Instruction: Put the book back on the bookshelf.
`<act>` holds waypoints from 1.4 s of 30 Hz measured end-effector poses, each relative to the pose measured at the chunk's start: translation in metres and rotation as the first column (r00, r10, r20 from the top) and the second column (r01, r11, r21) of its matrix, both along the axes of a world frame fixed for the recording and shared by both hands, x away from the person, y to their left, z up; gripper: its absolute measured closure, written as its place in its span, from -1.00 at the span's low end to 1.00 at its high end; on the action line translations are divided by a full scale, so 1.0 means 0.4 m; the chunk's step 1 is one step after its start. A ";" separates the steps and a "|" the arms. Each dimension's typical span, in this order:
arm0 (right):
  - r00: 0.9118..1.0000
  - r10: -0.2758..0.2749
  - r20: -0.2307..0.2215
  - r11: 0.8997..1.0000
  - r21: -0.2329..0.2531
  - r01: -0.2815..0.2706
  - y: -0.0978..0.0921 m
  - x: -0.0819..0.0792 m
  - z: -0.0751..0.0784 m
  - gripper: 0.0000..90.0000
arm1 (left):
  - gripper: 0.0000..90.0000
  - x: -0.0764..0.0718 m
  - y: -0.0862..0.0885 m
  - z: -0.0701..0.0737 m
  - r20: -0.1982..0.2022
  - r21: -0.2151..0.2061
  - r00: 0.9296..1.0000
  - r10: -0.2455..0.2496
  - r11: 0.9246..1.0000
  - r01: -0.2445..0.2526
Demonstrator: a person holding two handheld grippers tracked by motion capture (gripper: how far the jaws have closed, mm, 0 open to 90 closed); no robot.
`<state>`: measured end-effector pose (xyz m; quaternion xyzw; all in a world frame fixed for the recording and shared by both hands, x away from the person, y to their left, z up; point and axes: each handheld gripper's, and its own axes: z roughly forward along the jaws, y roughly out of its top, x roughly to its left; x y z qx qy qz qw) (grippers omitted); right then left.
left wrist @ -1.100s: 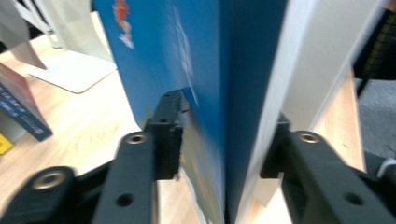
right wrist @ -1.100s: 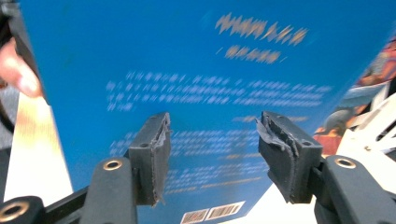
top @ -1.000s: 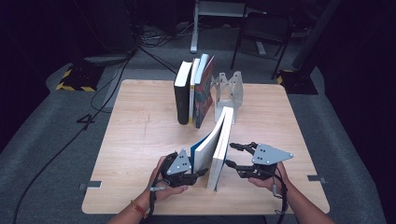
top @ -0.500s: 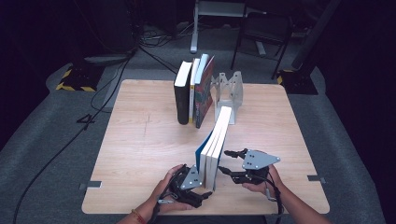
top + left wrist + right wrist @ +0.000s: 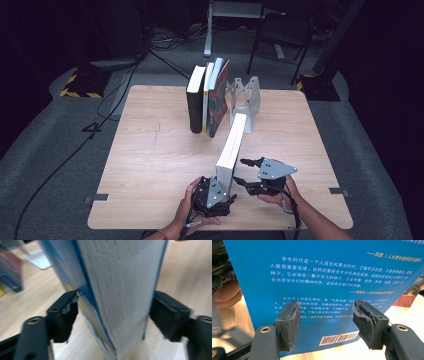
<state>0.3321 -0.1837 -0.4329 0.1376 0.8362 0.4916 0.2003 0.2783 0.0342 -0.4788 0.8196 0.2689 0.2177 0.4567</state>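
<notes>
Glossy blue-covered book (image 5: 317, 277) with rough white paper edges — on a matt pale wood table (image 5: 150, 165).

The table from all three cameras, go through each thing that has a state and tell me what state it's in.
Blue book: upright on its edge on the table, closed.
Left gripper: jaws around the blue book's page edge.
Right gripper: open, facing the back cover.
Three books: standing together, leaning slightly.
Metal bookend: upright, nothing against it.

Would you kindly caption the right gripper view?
Open right claw facing the blue book's back cover and barcode.
</notes>
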 end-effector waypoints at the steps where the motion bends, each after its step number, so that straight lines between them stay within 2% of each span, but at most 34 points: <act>1: 1.000 0.000 0.003 1.000 -0.001 0.000 0.001 0.000 0.000 -0.14 | -0.35 0.000 0.000 -0.001 0.011 0.005 1.000 0.015 1.000 -0.015; 3: 1.000 -0.002 0.005 1.000 -0.002 0.002 0.002 -0.001 0.000 -0.14 | -0.26 0.002 0.003 0.000 -0.001 -0.002 1.000 0.016 1.000 -0.016; 4: 1.000 -0.002 0.004 1.000 -0.002 0.002 0.002 -0.001 0.000 -0.14 | -0.26 0.007 0.009 0.001 -0.021 -0.016 1.000 0.008 1.000 -0.008; 9: 1.000 -0.007 0.003 1.000 -0.005 0.007 0.000 0.002 0.000 -0.12 | -0.09 0.020 0.039 0.008 -0.065 -0.017 0.997 -0.036 0.999 0.035; 12: 1.000 -0.016 -0.004 1.000 -0.006 0.015 -0.015 0.010 0.000 -0.14 | 0.08 0.034 0.084 0.013 -0.072 -0.011 0.996 -0.051 0.999 0.050; 13: 1.000 -0.016 -0.004 1.000 -0.006 0.015 -0.015 0.010 0.000 -0.14 | 0.15 0.034 0.084 0.013 -0.072 -0.011 0.996 -0.051 0.999 0.050; 17: 0.999 -0.041 -0.014 0.999 -0.011 0.041 -0.051 0.028 -0.004 -0.16 | 0.24 0.062 0.139 0.019 -0.078 -0.002 0.994 -0.078 0.997 0.078; 20: 0.998 -0.057 -0.021 0.998 -0.009 0.057 -0.071 0.040 -0.004 -0.17 | 0.24 0.080 0.158 0.022 -0.073 0.014 0.990 -0.125 0.992 0.126; 21: 0.998 -0.061 -0.019 0.998 -0.021 0.061 -0.077 0.045 -0.004 -0.19 | 0.24 0.084 0.162 0.021 -0.077 0.008 0.988 -0.133 0.991 0.134; 23: 0.997 -0.068 -0.026 0.998 -0.020 0.067 -0.084 0.051 -0.006 -0.19 | 0.24 0.091 0.167 0.021 -0.079 0.004 0.986 -0.147 0.989 0.148; 25: 0.997 -0.067 -0.033 0.998 -0.020 0.066 -0.087 0.056 -0.007 -0.20 | 0.19 0.091 0.164 0.024 -0.058 0.002 0.988 -0.144 0.990 0.144; 26: 0.997 -0.072 -0.022 0.997 -0.031 0.071 -0.089 0.059 -0.007 -0.20 | 0.13 0.093 0.162 0.030 -0.044 -0.015 0.990 -0.137 0.991 0.136; 29: 0.996 -0.075 -0.045 0.997 -0.022 0.074 -0.096 0.070 -0.010 -0.21 | -0.07 0.106 0.155 0.057 -0.014 -0.056 0.993 -0.118 0.992 0.117; 32: 0.995 -0.087 -0.047 0.996 -0.028 0.086 -0.103 0.080 -0.012 -0.22 | -0.11 0.112 0.143 0.078 0.009 -0.084 0.995 -0.102 0.991 0.102; 34: 0.994 -0.093 -0.050 0.995 -0.026 0.092 -0.106 0.086 -0.012 -0.23 | -0.08 0.117 0.140 0.090 0.012 -0.101 0.995 -0.102 0.990 0.103; 35: 0.994 -0.095 -0.049 0.995 -0.030 0.093 -0.107 0.088 -0.012 -0.23 | 0.03 0.116 0.138 0.095 0.007 -0.117 0.991 -0.132 0.984 0.132; 36: 0.994 -0.095 -0.050 0.995 -0.027 0.094 -0.107 0.092 -0.012 -0.23 | 0.17 0.114 0.137 0.098 0.015 -0.112 0.991 -0.133 0.985 0.133; 38: 0.994 -0.093 -0.057 0.995 -0.027 0.091 -0.108 0.096 -0.013 -0.23 | 0.25 0.118 0.141 0.104 -0.010 -0.116 0.990 -0.144 0.983 0.142; 39: 0.994 -0.093 -0.057 0.995 -0.027 0.091 -0.108 0.096 -0.013 -0.23 | 0.27 0.118 0.141 0.104 -0.010 -0.116 0.990 -0.144 0.983 0.142; 40: 0.994 -0.092 -0.060 0.996 -0.023 0.091 -0.109 0.097 -0.013 -0.24 | 0.27 0.121 0.147 0.104 -0.026 -0.129 0.986 -0.165 0.979 0.160; 42: 0.995 -0.085 -0.057 0.996 -0.017 0.084 -0.108 0.097 -0.011 -0.24 | 0.30 0.121 0.156 0.108 -0.029 -0.116 0.981 -0.194 0.975 0.189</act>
